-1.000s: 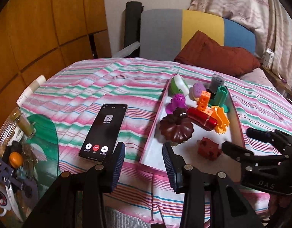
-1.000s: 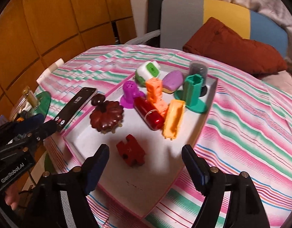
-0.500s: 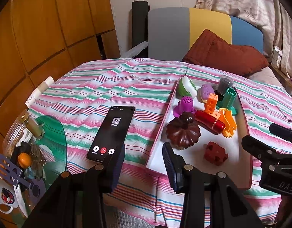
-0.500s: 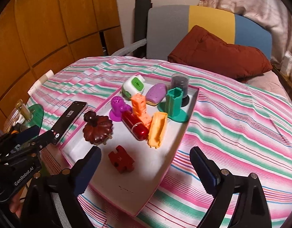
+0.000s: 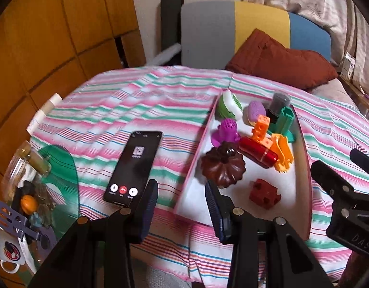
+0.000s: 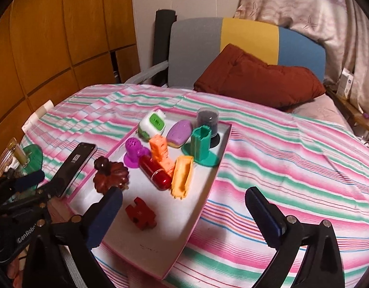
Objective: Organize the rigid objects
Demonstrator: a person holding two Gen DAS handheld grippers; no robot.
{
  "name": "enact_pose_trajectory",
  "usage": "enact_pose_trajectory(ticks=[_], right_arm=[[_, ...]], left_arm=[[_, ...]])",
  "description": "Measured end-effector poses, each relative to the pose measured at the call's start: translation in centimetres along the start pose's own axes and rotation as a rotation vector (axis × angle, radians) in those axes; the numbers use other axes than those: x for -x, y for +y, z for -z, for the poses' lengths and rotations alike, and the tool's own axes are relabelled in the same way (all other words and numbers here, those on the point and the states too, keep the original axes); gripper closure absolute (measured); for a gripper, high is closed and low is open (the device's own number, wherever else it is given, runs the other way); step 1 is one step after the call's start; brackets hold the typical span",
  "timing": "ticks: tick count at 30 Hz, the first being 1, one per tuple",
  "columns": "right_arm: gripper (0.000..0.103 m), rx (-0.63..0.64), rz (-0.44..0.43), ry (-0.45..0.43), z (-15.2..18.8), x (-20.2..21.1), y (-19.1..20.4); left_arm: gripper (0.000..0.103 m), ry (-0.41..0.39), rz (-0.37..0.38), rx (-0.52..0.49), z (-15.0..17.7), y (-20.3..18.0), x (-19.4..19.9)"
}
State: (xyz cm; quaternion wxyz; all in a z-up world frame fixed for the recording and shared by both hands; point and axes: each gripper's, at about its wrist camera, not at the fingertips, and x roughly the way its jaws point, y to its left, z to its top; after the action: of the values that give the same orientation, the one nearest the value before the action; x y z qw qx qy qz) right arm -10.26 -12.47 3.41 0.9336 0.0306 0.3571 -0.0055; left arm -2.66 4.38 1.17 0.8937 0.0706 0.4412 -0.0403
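A white tray with a pink rim (image 5: 302, 187) (image 6: 203, 206) lies on the striped cloth and holds several toys: a brown pumpkin (image 5: 223, 165) (image 6: 110, 175), a dark red puzzle block (image 5: 263, 193) (image 6: 141, 213), a red capsule (image 6: 155, 175), an orange piece (image 6: 182, 177), a purple piece (image 6: 134, 151) and a green stand (image 6: 200, 146). My left gripper (image 5: 182, 206) is open and empty above the tray's near left corner. My right gripper (image 6: 184, 213) is wide open and empty above the tray's near end.
A black phone (image 5: 134, 165) (image 6: 74, 165) with a lit screen lies on the cloth left of the tray. A cluttered glass side table (image 5: 28, 192) stands at the left. A brown cushion (image 6: 256, 79) and a chair are behind. Wooden panels line the left wall.
Both grippers have pulled back and risen, so the tray and toys look smaller and farther. The right gripper has opened wider. The toys have not moved.
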Motion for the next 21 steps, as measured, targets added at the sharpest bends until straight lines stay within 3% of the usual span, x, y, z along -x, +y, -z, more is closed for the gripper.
enact_pose_trajectory(ticks=[21], right_arm=[[0.000, -0.075, 0.003, 0.001, -0.3, 0.2, -1.5]], left_arm=[[0.062, -0.036, 0.028, -0.055, -1.2, -2.7, 1.6]])
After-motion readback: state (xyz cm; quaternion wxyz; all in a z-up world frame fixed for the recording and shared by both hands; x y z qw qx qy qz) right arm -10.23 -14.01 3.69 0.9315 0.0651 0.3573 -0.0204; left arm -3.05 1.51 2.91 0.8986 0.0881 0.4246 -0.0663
